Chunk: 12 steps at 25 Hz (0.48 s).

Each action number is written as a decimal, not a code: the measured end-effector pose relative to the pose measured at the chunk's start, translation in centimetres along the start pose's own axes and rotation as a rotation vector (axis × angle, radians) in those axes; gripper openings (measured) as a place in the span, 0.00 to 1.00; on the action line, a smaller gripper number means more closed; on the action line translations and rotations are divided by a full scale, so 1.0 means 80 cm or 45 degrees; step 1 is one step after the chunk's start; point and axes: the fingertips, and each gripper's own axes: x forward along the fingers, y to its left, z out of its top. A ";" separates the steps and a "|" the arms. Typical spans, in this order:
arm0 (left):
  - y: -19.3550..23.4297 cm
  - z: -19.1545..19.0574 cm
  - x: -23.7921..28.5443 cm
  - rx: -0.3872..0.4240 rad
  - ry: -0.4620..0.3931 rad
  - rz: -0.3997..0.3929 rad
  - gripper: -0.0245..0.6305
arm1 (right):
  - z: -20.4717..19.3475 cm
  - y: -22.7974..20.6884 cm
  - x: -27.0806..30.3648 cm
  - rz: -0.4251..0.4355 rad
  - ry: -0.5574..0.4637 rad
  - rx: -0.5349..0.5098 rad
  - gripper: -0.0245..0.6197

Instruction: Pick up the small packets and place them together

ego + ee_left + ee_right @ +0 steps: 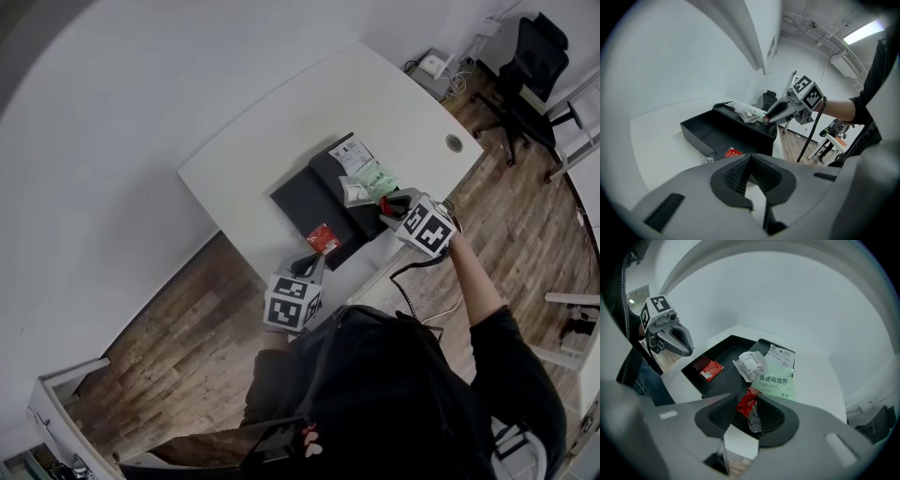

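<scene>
A black tray lies on the white table. On its raised part at the right lie a green packet, a crumpled white packet and a flat printed white packet, close together. One red packet rests alone in the low part of the tray. My right gripper hovers over the raised part, by the green packet, shut on a red and clear packet. Near the table's front edge my left gripper is shut and empty, just short of the lone red packet.
The tray's wall stands between my left gripper and the packet heap. A round cable hole is at the table's right end. A black office chair stands on the wooden floor beyond. A cable hangs from the right gripper.
</scene>
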 end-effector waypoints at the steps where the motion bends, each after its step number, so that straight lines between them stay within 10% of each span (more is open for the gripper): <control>1: 0.000 -0.001 0.000 -0.001 0.000 0.000 0.04 | 0.000 0.001 0.000 0.008 -0.002 0.000 0.24; 12: 0.000 -0.002 -0.005 -0.012 -0.014 0.017 0.04 | 0.021 0.000 -0.025 -0.007 -0.050 -0.071 0.30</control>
